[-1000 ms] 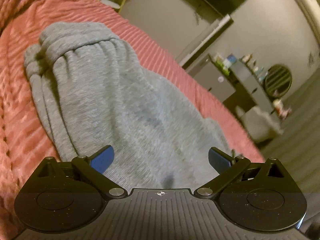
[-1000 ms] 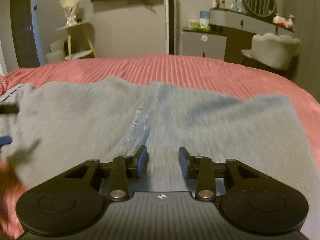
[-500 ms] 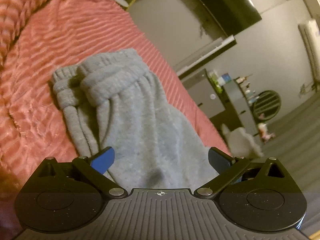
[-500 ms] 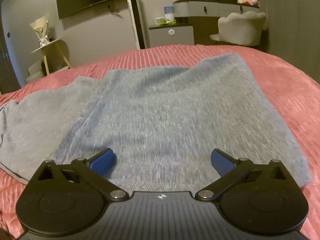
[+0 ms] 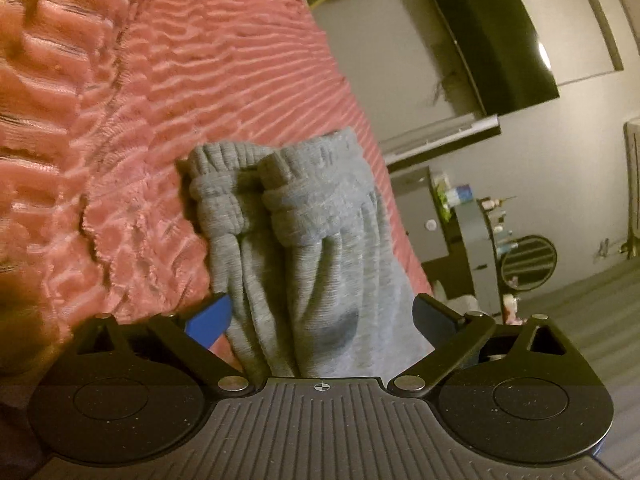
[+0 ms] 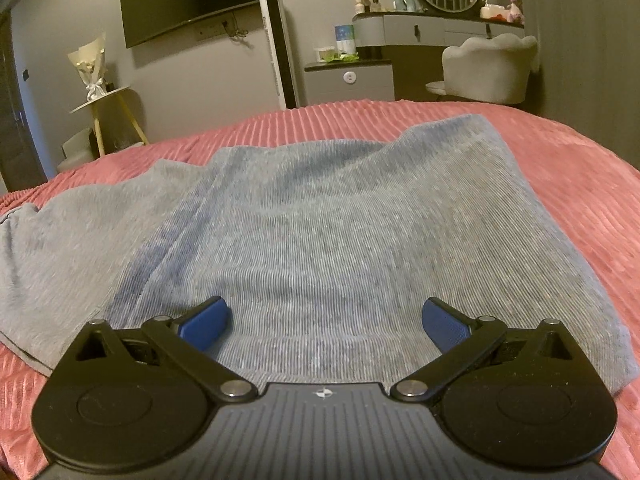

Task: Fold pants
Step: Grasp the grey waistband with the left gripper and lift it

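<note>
The right gripper (image 6: pixel 324 316), pinched a second ago, now has its fingers spread; the left gripper (image 5: pixel 322 316) stays spread too. The pants (image 6: pixel 340 232) lie released, folded lengthwise on the bed (image 6: pixel 580 184).

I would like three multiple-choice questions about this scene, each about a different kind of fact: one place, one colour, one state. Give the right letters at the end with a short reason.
1. Where do the grey pants lie?
A. on the pink ribbed bedspread
B. on the white chair
C. on the floor

2. What colour are the pads of the right hand-held gripper?
A. red
B. blue
C. yellow

3. In what state is the left hand-held gripper?
A. shut on the cuffs
B. shut on nothing
C. open, holding nothing

Answers:
1 A, the bedspread shows on all sides of the cloth.
2 B, both pads look blue.
3 C, its fingers stand wide apart and the cloth lies loose between them.
</note>
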{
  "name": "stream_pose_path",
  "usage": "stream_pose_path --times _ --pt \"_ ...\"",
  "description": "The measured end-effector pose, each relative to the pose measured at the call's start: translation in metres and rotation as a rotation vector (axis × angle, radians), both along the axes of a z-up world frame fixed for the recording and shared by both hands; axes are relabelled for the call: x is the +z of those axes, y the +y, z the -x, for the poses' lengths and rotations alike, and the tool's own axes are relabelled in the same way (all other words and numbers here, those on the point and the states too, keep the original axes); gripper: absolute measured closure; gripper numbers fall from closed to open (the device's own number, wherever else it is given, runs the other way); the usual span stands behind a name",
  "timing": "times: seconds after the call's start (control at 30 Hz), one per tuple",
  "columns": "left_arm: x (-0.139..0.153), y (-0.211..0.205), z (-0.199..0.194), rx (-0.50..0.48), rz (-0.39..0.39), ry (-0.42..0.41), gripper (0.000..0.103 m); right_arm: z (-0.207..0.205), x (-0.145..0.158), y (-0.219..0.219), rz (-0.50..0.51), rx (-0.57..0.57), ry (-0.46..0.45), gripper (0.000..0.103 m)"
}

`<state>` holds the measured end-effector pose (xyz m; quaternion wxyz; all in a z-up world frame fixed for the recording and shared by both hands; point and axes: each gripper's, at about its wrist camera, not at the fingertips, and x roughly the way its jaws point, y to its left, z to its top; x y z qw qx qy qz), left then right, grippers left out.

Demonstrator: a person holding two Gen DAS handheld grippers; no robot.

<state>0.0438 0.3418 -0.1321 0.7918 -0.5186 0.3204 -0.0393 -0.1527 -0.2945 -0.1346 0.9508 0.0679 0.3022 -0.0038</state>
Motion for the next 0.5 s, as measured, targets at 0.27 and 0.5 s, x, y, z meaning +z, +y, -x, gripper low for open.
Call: stream_pose_path --times 0.27,0.5 --pt "-0.003 -0.002 -0.008 0.005 -0.032 0.006 0.012 -0.001 0.0 0.0 0.001 0.0 -0.003 0.0" --pt "-0.006 -0.006 -0.024 -0.037 -0.048 -0.134 0.021 -0.003 0.0 0.002 0.006 -0.001 -0.008 0.0"
